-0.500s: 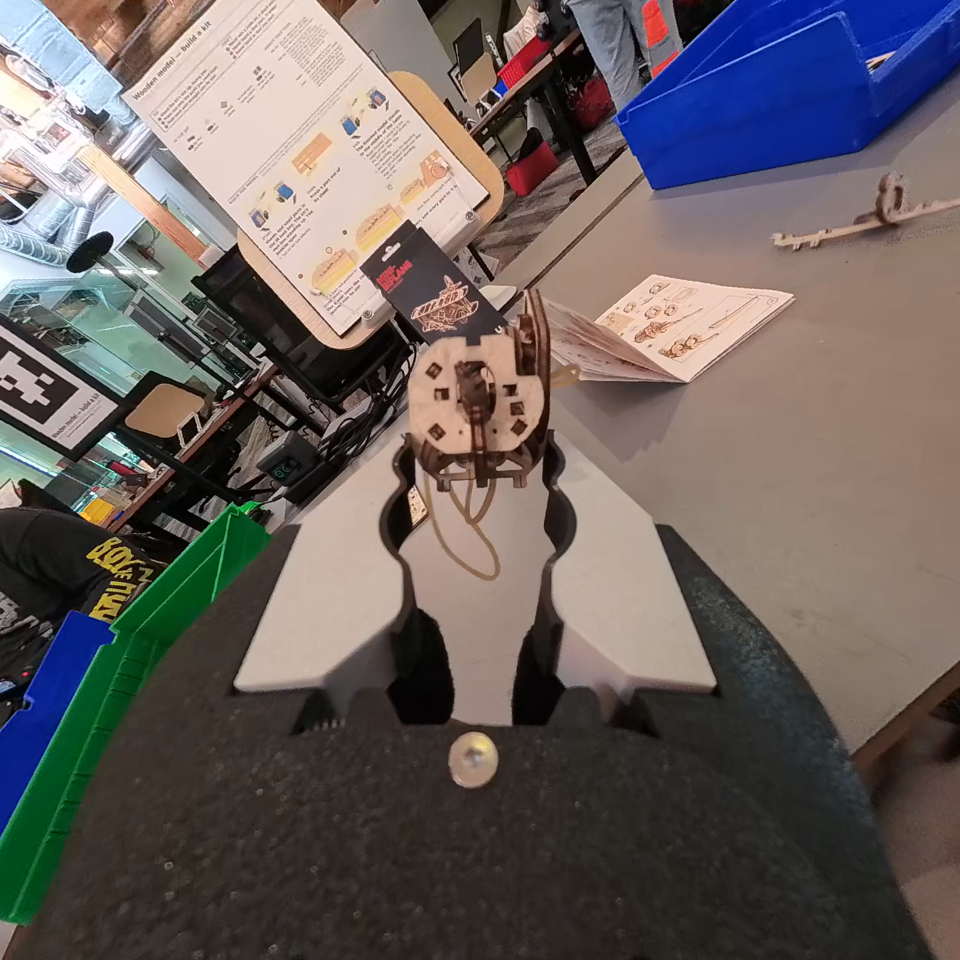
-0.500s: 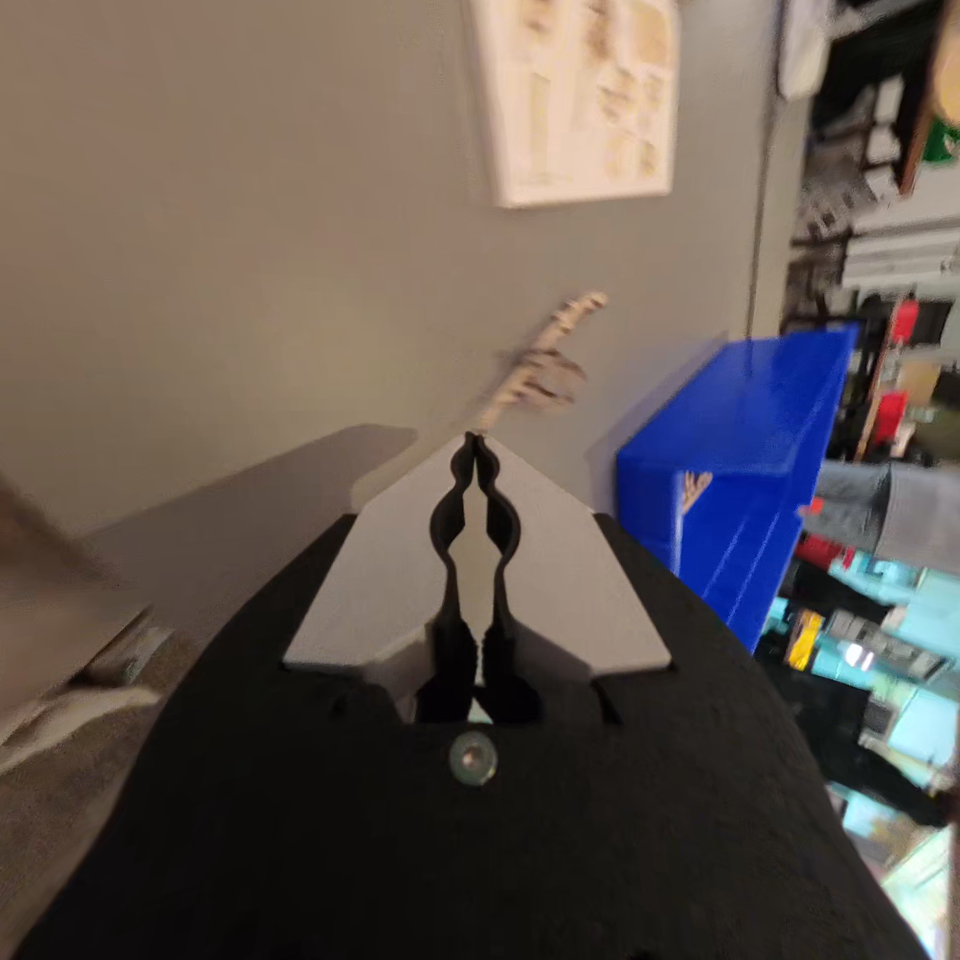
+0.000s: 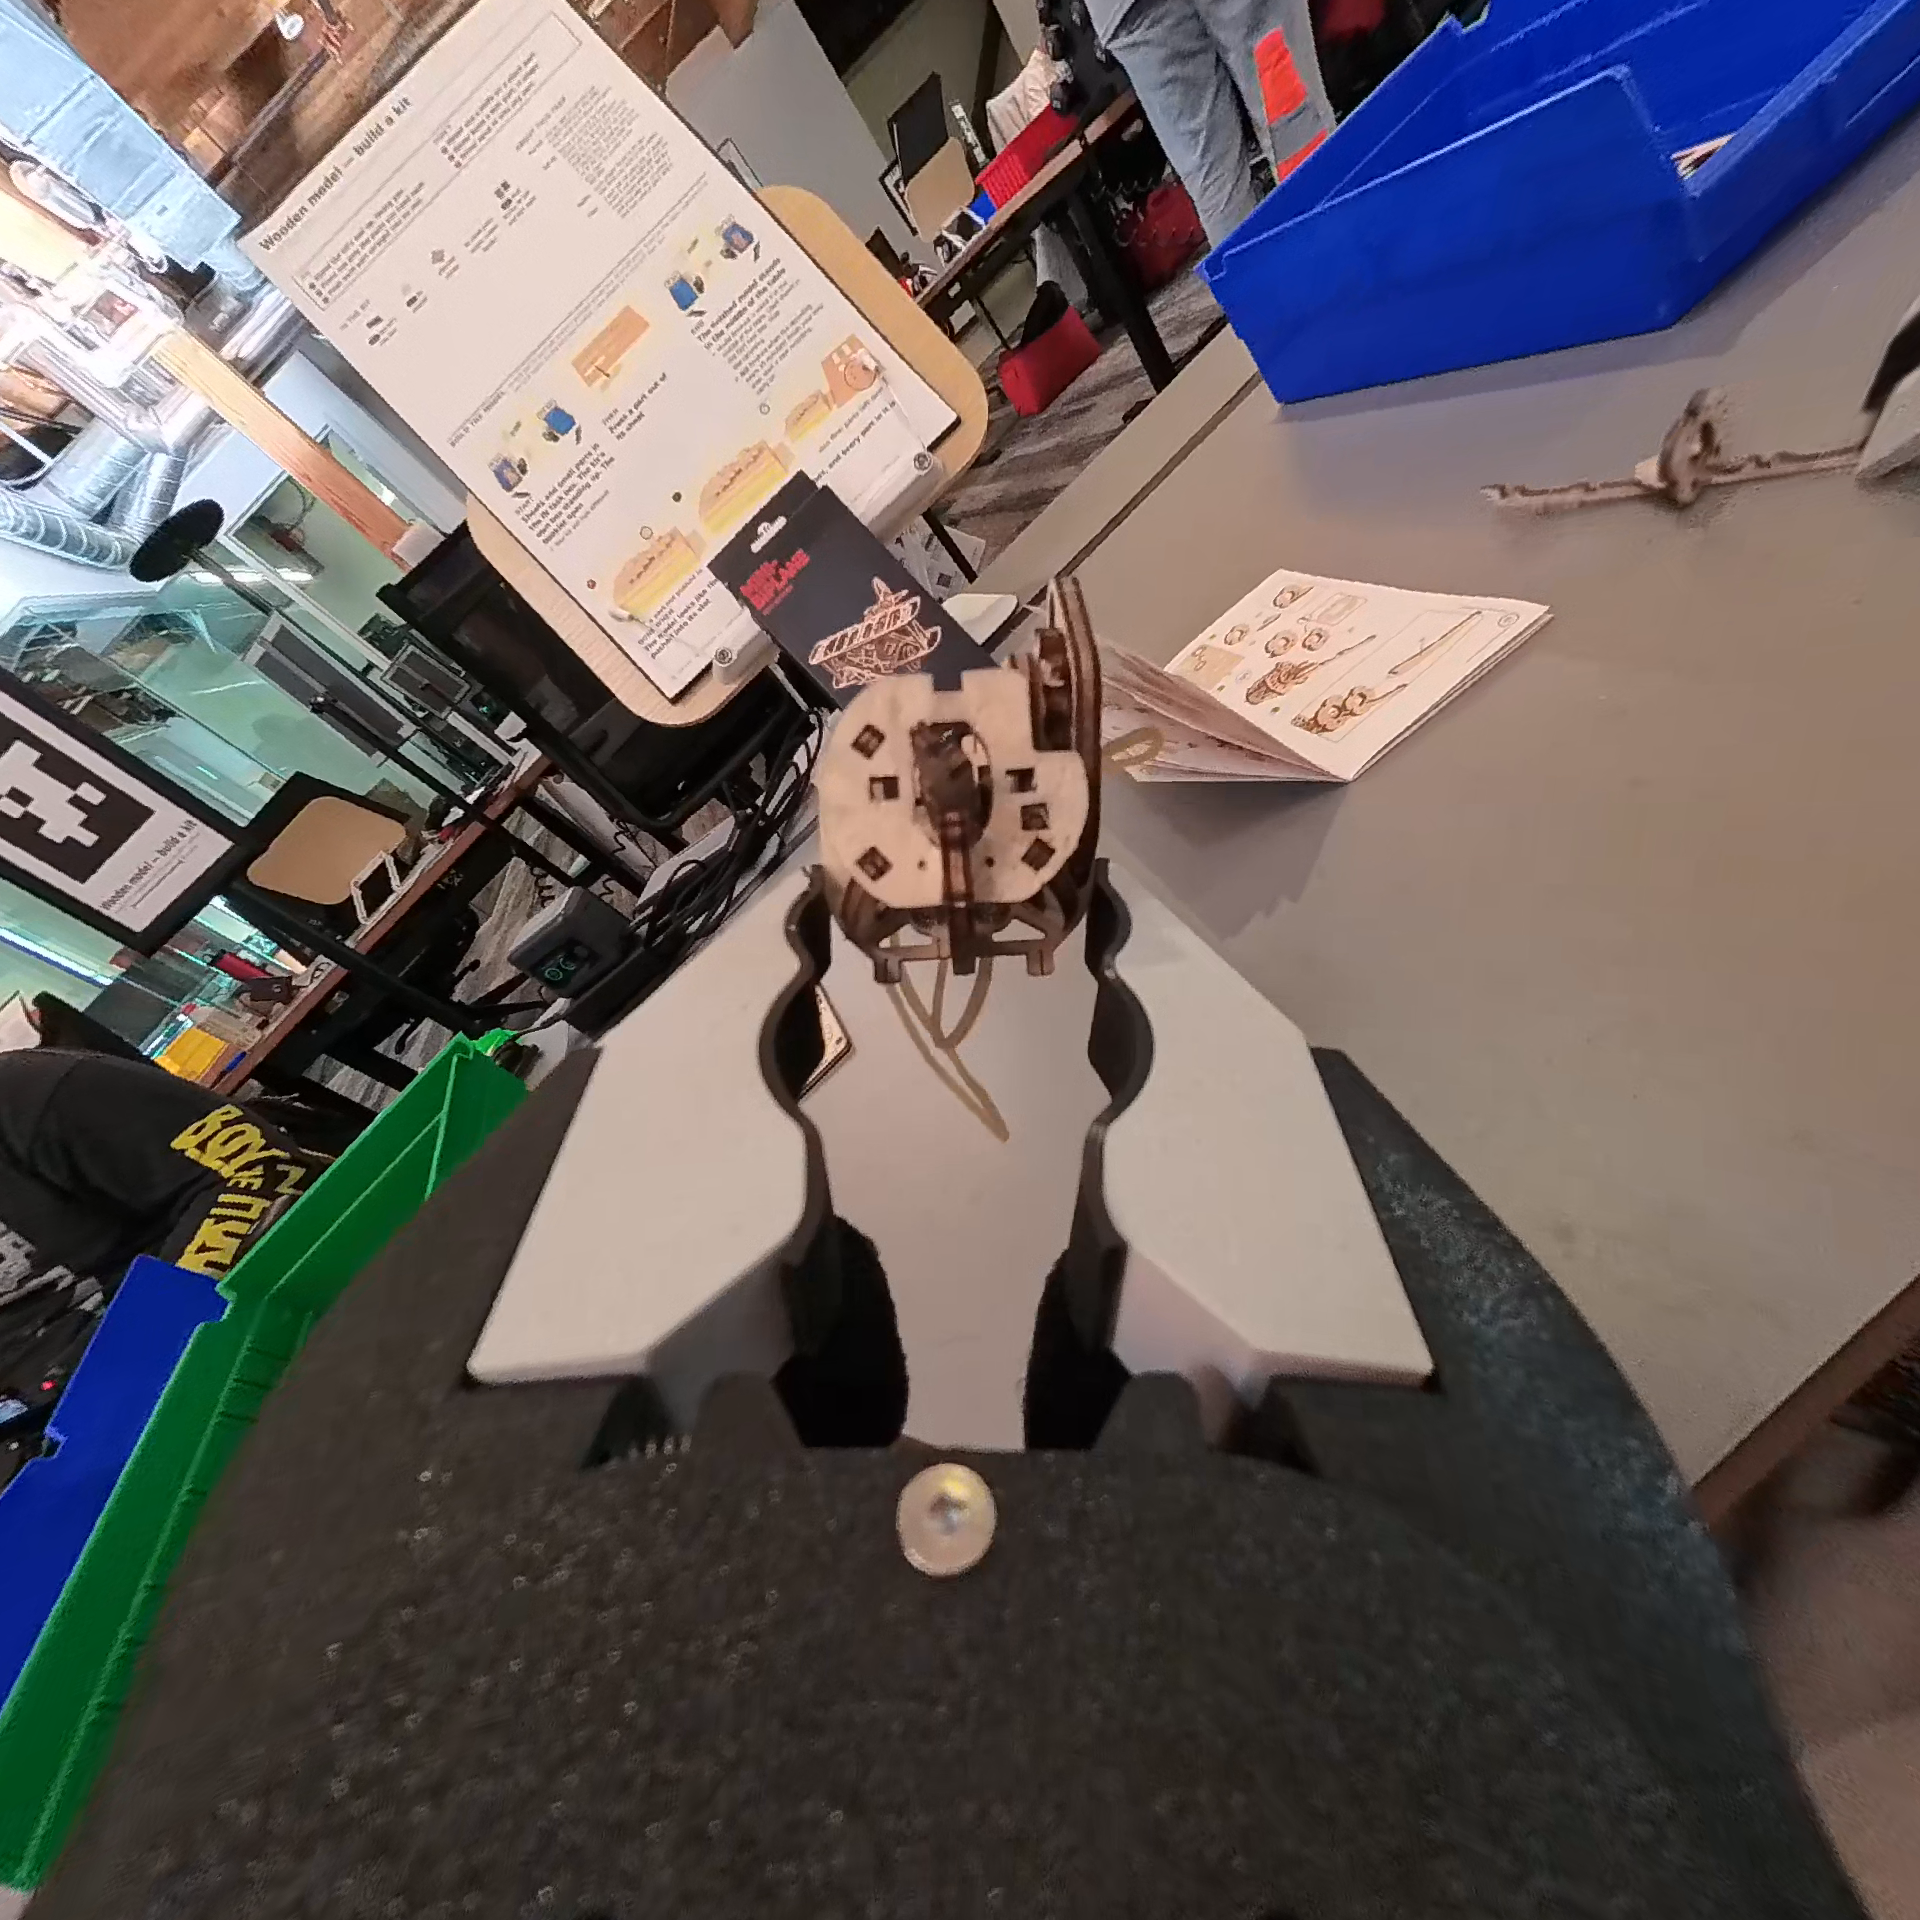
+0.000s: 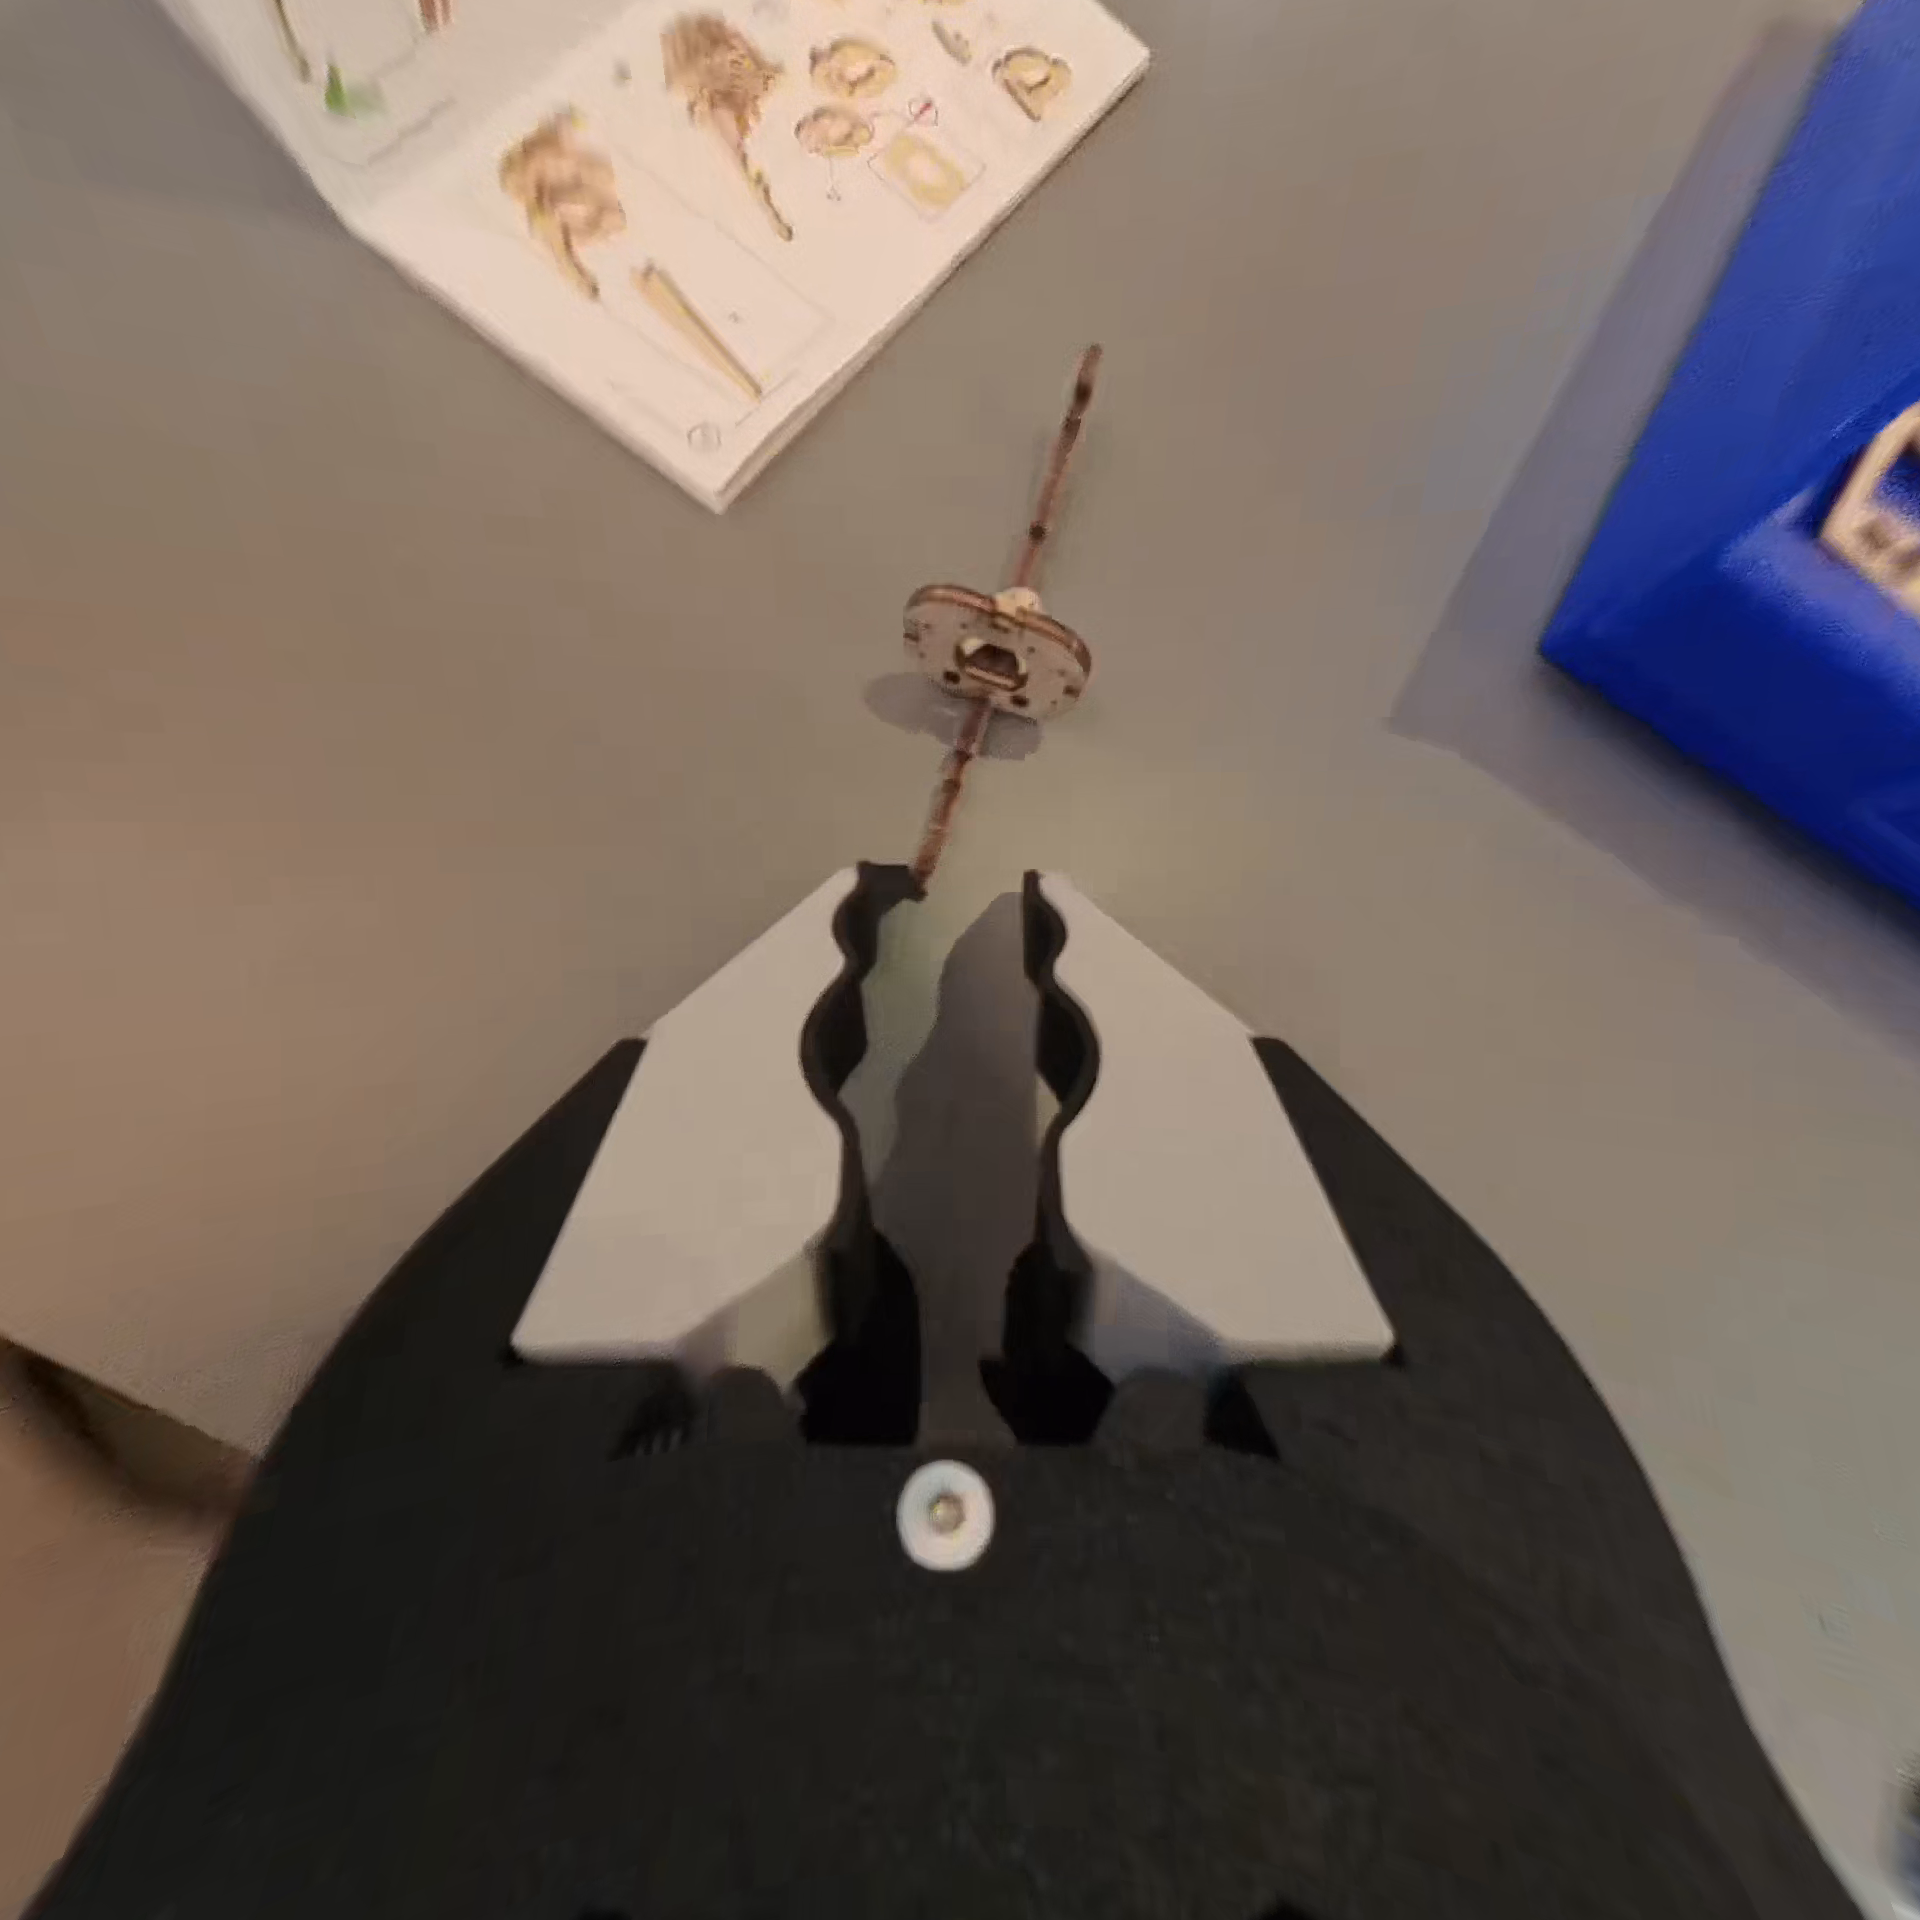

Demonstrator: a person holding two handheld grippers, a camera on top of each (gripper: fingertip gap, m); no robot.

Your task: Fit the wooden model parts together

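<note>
My left gripper (image 3: 951, 914) is shut on a wooden model assembly (image 3: 956, 800): a pale round disc with square holes on a dark frame, with a rubber band hanging below it. I hold it above the grey table (image 3: 1558, 935). A thin notched wooden rod with a small oval disc on it (image 4: 997, 649) lies on the table; it also shows far right in the left wrist view (image 3: 1683, 468). My right gripper (image 4: 945, 894) is open just above the rod's near end, its left fingertip (image 4: 873, 894) at that end.
An open instruction booklet (image 4: 665, 208) lies beyond the rod; it also shows in the left wrist view (image 3: 1330, 675). A blue bin (image 4: 1787, 499) stands at the right. A green bin (image 3: 312, 1247) and an instruction board (image 3: 603, 343) stand at the left. Spacing between my two grippers at the tips: around 35 cm.
My right gripper has opened and turned to face down the rod, closing in on its near end. The left gripper holds the assembly almost still.
</note>
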